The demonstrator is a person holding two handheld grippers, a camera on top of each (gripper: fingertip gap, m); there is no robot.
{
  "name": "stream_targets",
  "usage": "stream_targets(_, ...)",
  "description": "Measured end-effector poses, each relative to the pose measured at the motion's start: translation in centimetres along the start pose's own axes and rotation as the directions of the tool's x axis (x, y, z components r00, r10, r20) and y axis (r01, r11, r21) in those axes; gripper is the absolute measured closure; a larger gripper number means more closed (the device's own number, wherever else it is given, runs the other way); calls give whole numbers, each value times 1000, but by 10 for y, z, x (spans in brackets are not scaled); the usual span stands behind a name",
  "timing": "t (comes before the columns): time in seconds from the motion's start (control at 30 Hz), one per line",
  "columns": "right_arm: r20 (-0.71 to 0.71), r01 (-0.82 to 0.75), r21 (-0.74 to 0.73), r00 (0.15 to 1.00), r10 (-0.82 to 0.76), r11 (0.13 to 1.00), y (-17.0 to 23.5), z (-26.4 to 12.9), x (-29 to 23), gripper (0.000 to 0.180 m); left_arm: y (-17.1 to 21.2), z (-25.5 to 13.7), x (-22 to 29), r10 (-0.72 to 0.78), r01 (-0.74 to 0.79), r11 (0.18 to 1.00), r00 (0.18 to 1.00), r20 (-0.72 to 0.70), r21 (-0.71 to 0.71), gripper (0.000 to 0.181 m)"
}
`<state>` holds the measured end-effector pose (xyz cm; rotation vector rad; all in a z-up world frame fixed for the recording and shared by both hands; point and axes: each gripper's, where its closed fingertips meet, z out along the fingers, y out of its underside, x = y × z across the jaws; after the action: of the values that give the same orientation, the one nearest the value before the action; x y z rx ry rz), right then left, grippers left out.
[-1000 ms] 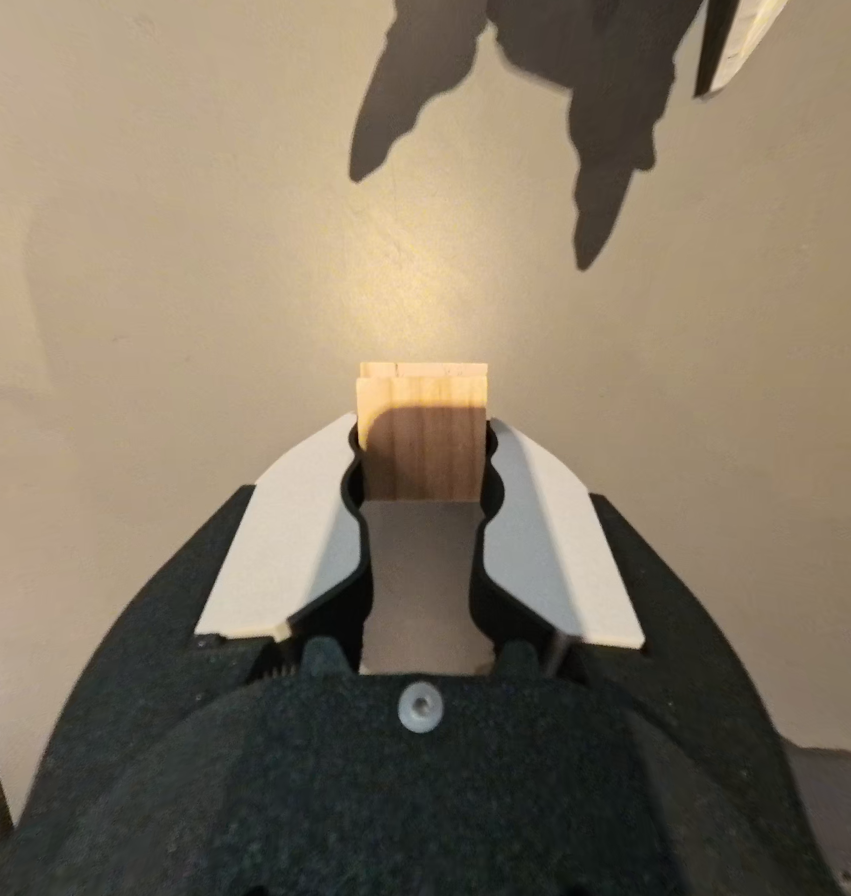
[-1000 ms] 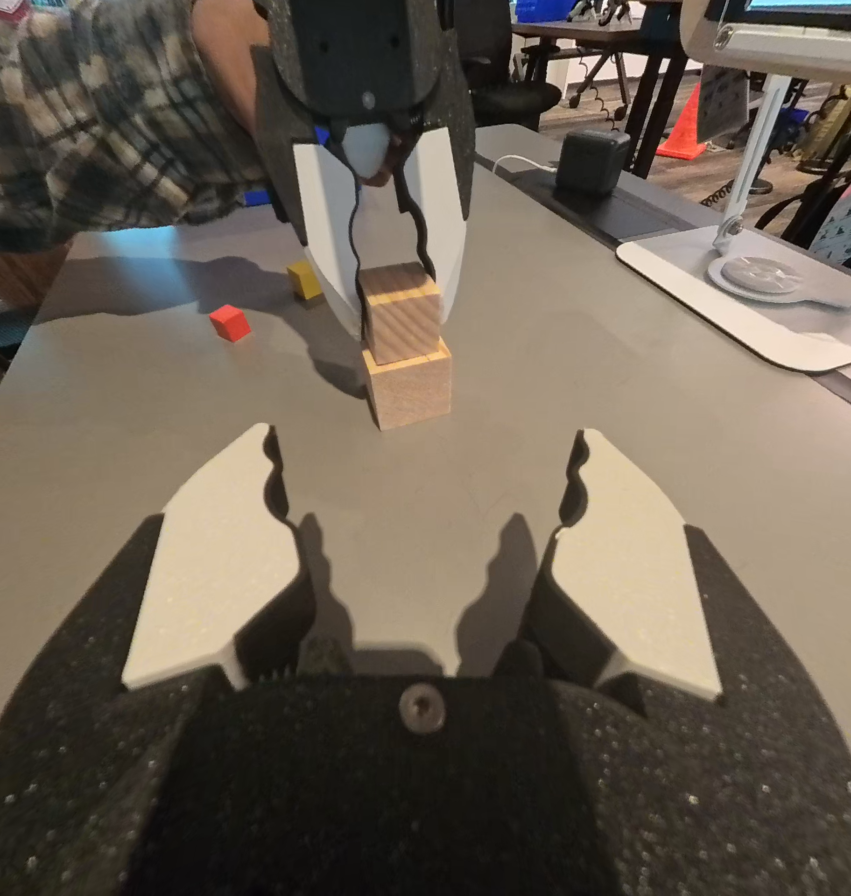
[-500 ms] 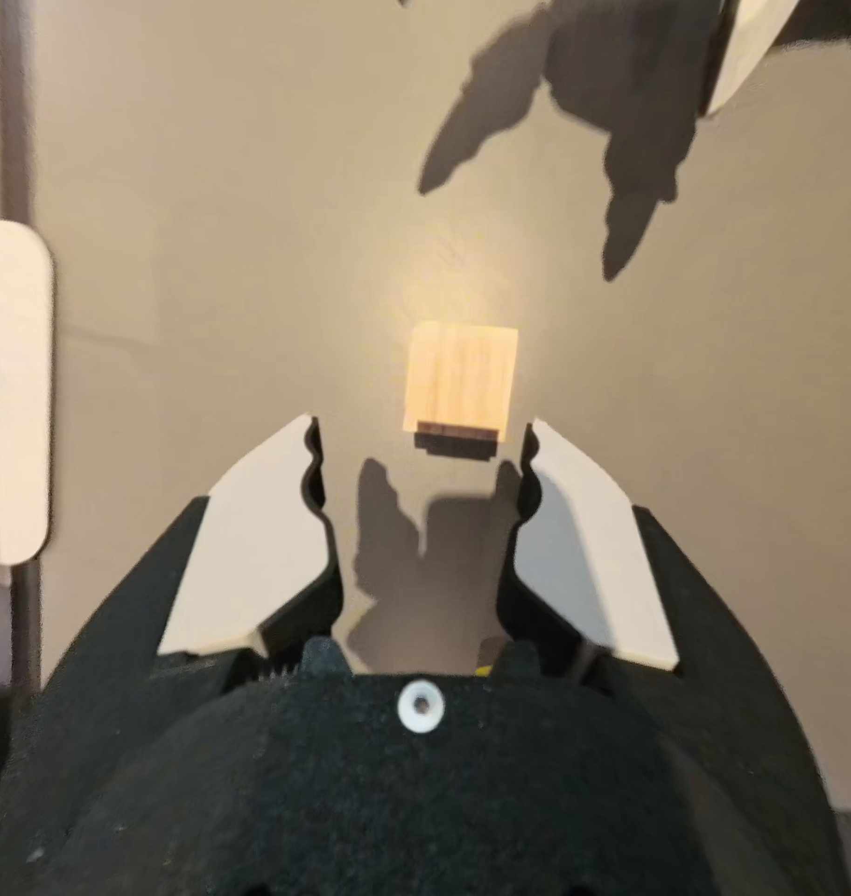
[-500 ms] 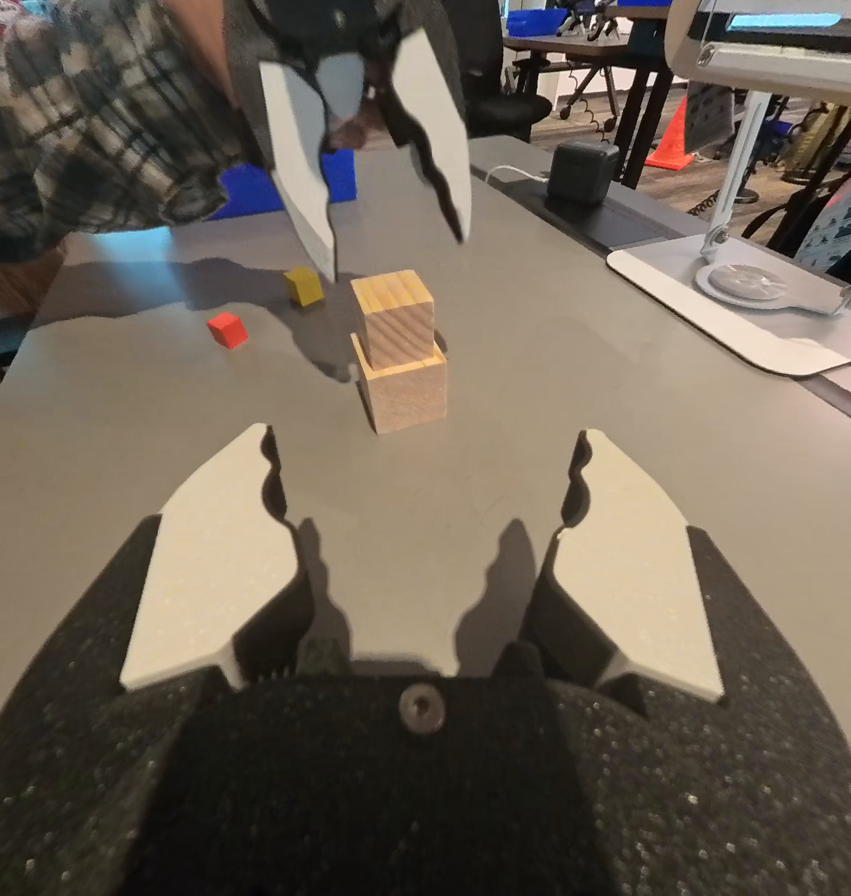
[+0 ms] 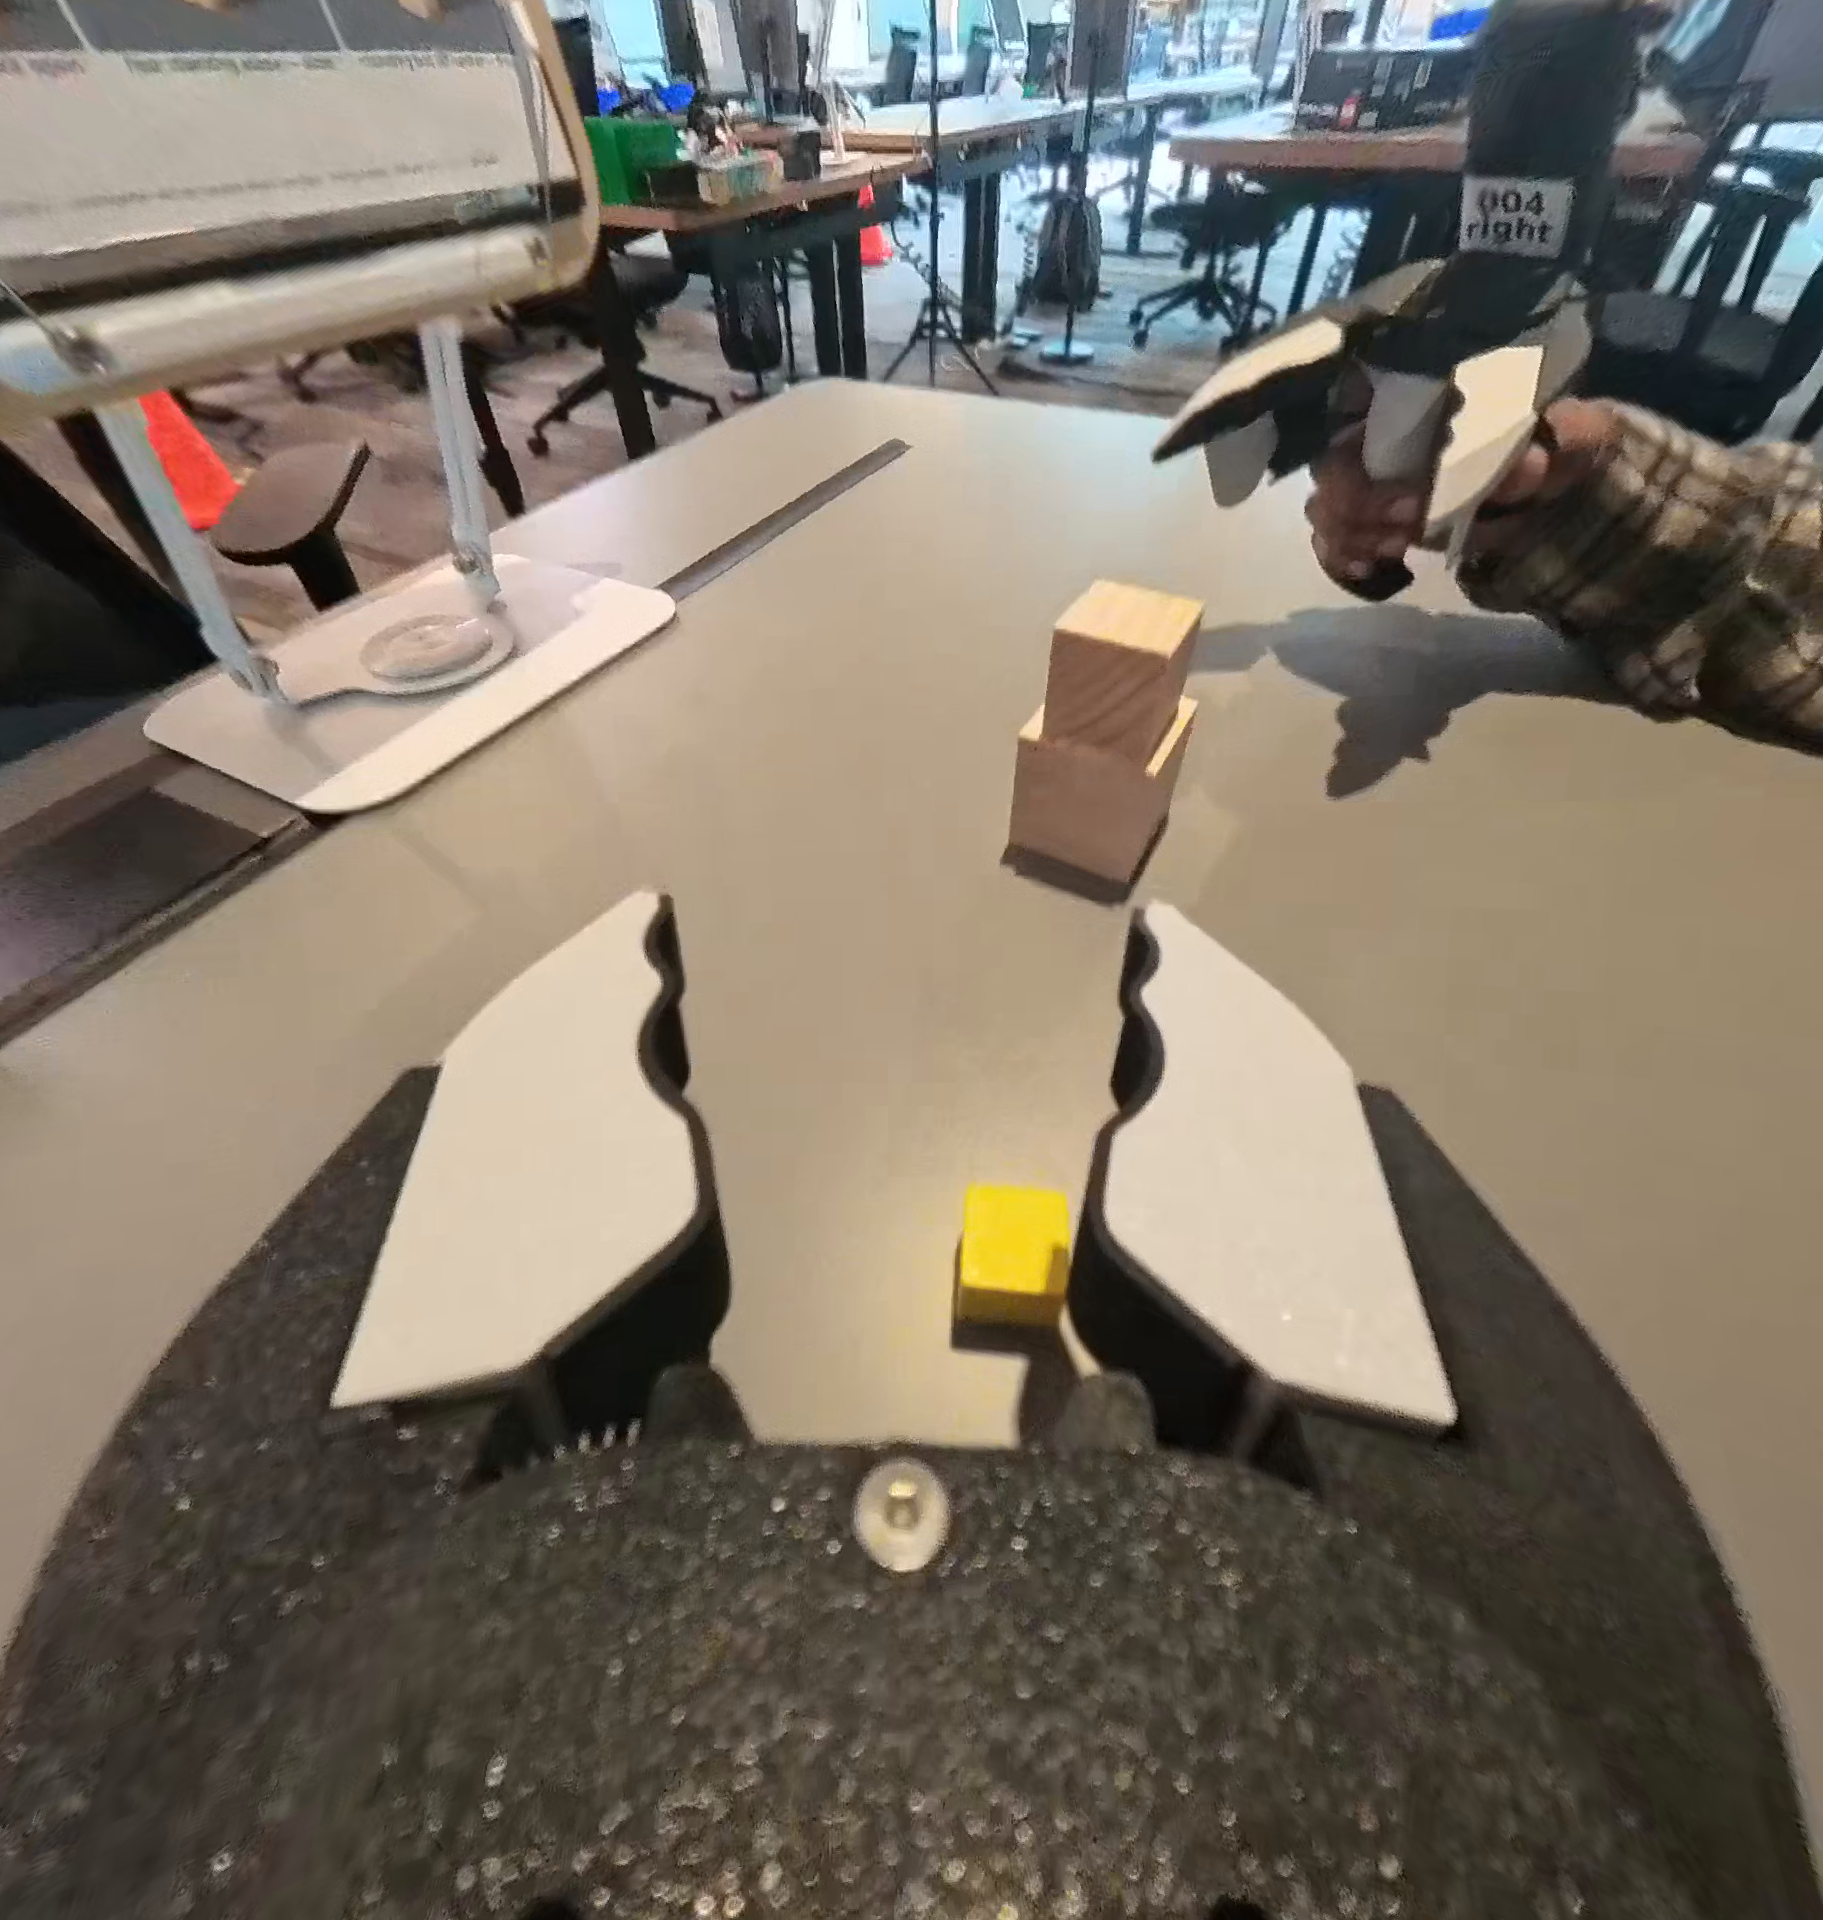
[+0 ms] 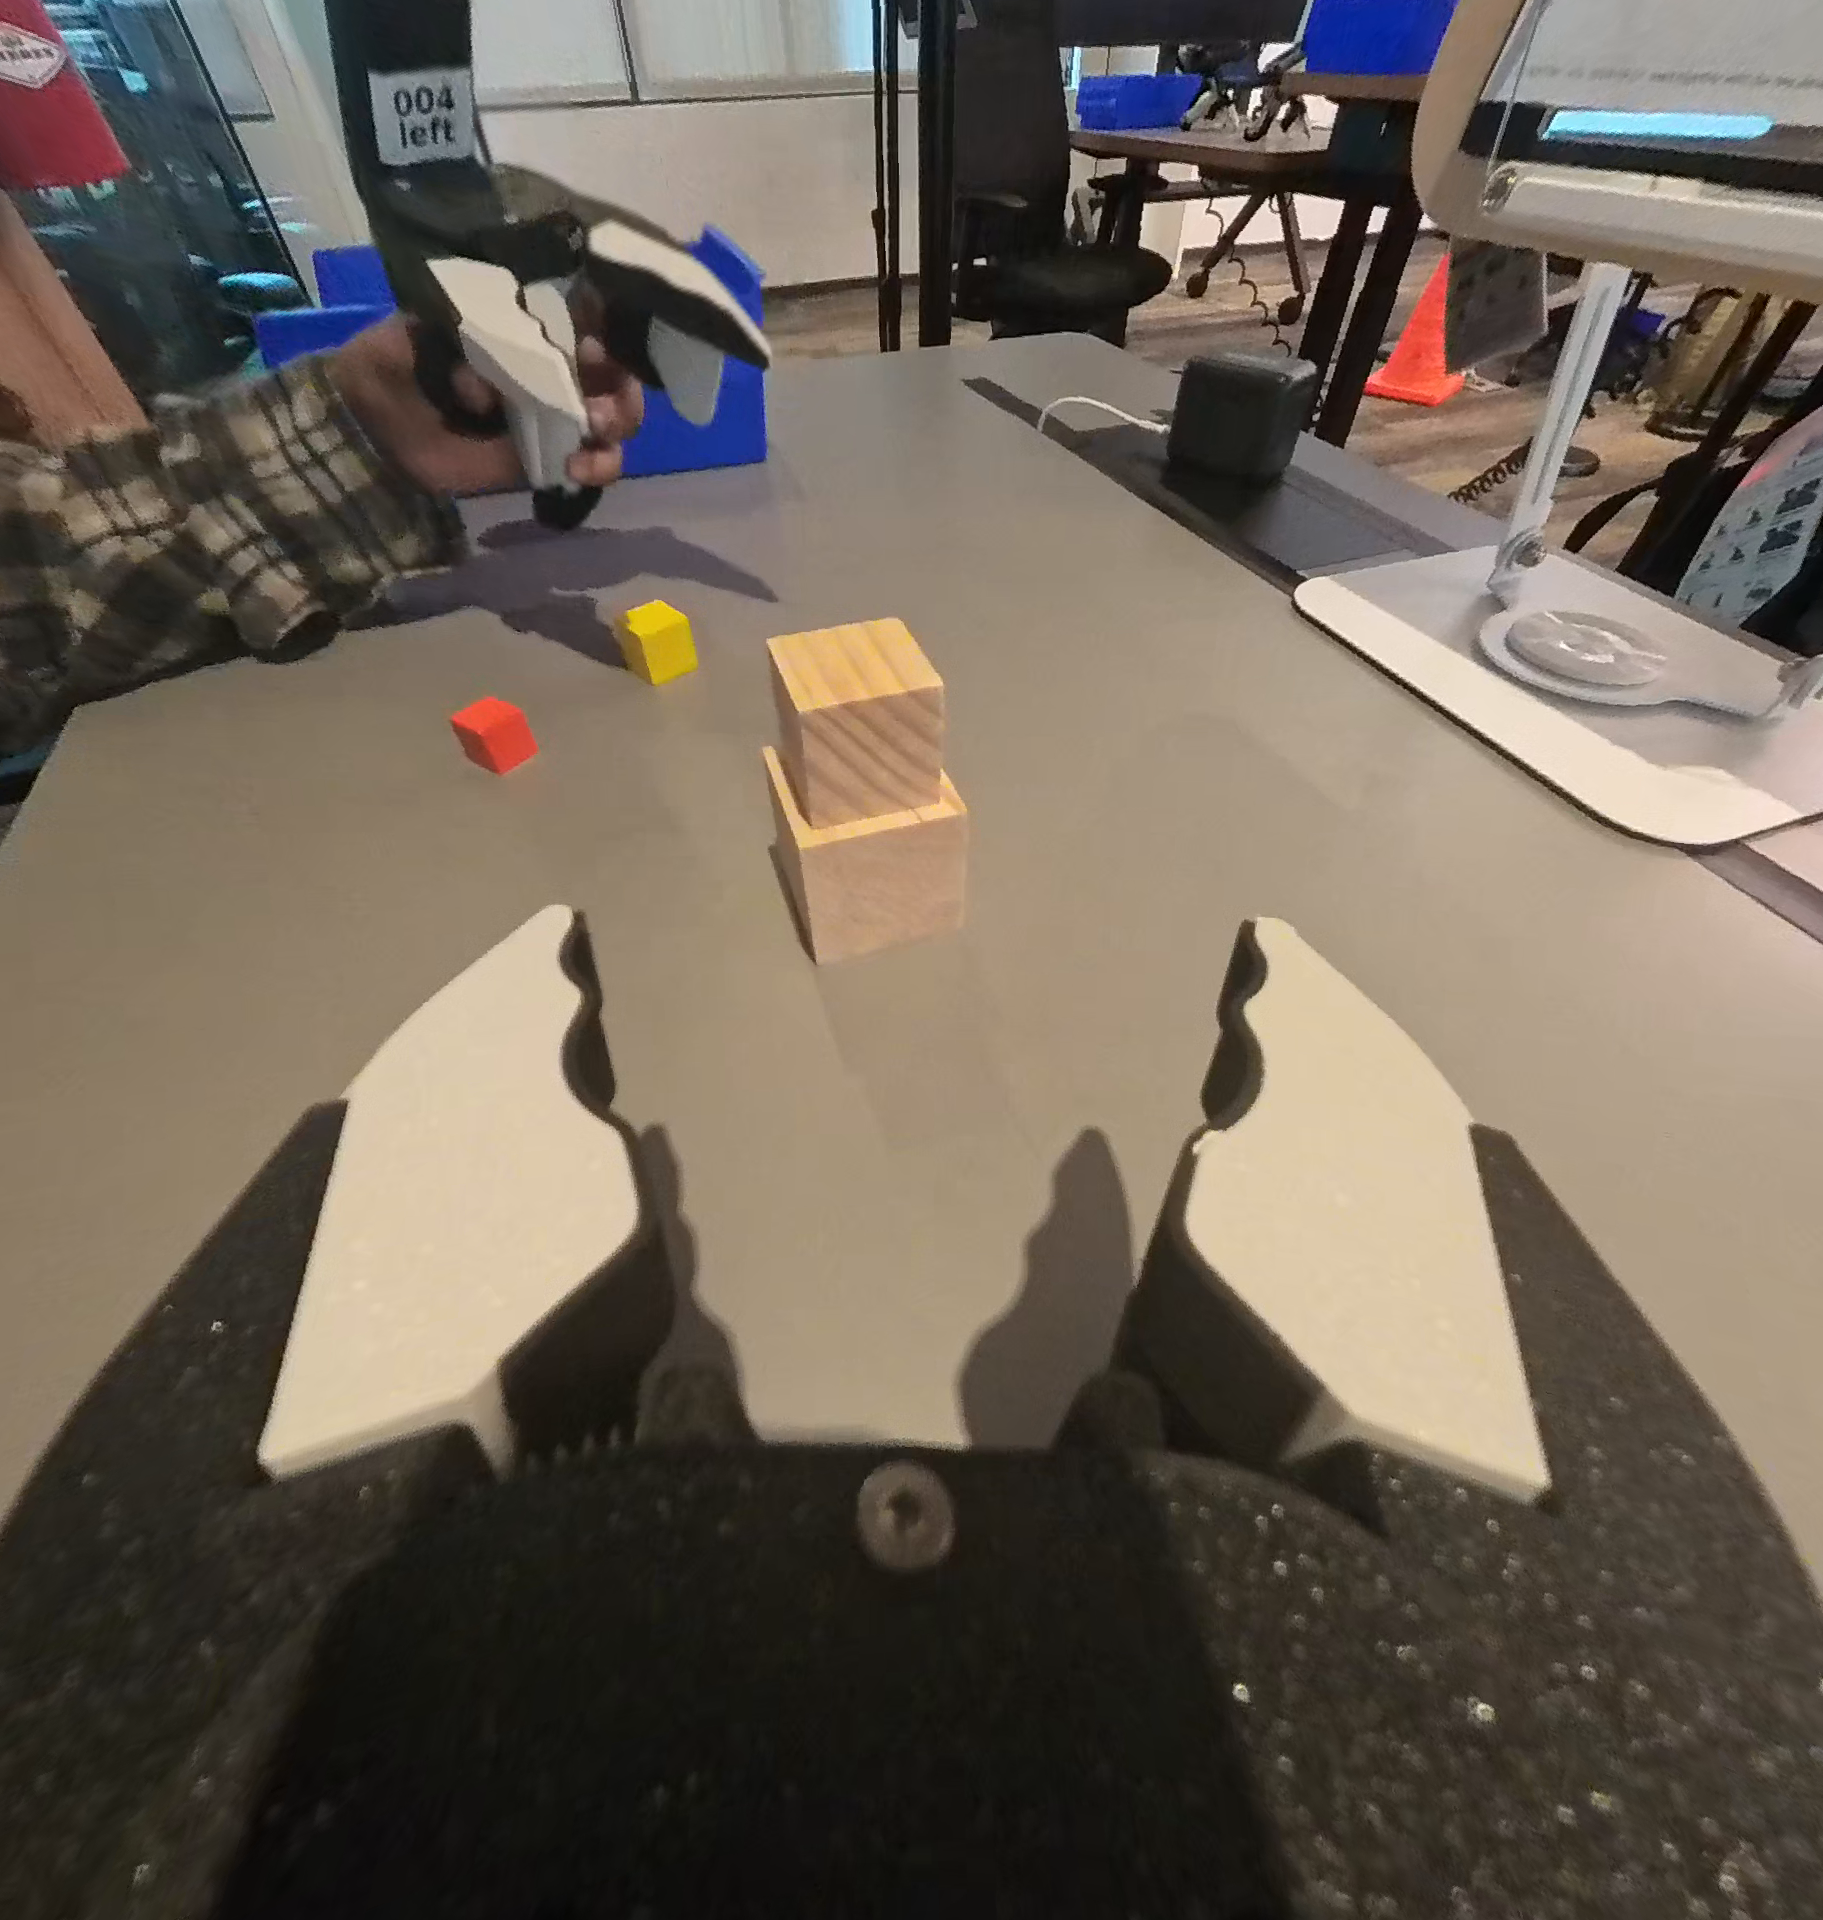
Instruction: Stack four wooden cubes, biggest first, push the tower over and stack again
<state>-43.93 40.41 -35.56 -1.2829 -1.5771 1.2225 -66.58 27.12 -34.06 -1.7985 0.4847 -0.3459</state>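
Note:
A plain wooden cube (image 6: 857,717) sits on a bigger plain wooden cube (image 6: 879,875) in the middle of the grey table (image 6: 1198,790); the pair also shows in the left wrist view (image 5: 1120,681) (image 5: 1092,810). A small yellow cube (image 5: 1013,1270) lies on the table between my left gripper's open jaws, near the right finger; it also shows in the right wrist view (image 6: 658,641). A smaller red cube (image 6: 493,734) lies left of the stack. My left gripper (image 5: 896,935) is open and empty, held above the table. My right gripper (image 6: 907,935) is open and empty, short of the stack.
A white stand base (image 6: 1572,686) with metal legs sits at the table's right side, and shows in the left wrist view (image 5: 408,686). A black box (image 6: 1239,414) with a white cable and a blue bin (image 6: 699,405) stand at the far end. Plaid sleeves hold both grippers. Some 30 centimetres of space lies between my two pairs of fingers. The left gripper is farther from the plain wooden cube (image 6: 857,717), some 20 centimetres, than the right, some 9 centimetres.
My left gripper let go of the smaller wooden cube on the bigger one, opened, lifted and drew back over the yellow cube. My right gripper stayed open and nearly still.

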Motion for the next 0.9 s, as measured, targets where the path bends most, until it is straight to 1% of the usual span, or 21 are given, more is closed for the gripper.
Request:
stream_targets(0.07, 3, -6, -5, 1000, 6, 1000, 2, 1, 0, 68, 11, -3, -3, -2, 2, 998, 1000, 1, -58, 101)
stream_targets(0.27, 0, -20, -35, 1000, 20, 999, 11, 6, 3, 68, 30, -5, -7, -19, 17, 989, 1000, -12, -147, 103)
stream_targets(0.47, -9, -24, -32, 1000, 24, 999, 11, 6, 5, 68, 48, 0, -5, 33, -34, 971, 999, -6, -236, 102)
stream_targets(0.73, -17, -30, -31, 999, 29, 999, 11, 6, 6, 68, 54, -1, 1, 101, -90, 962, 994, 29, -259, 104)
stream_targets(0.9, -13, -53, -35, 999, 53, 998, 13, 8, 7, 69, 57, -4, 3, 109, -94, 962, 993, 44, -257, 109)
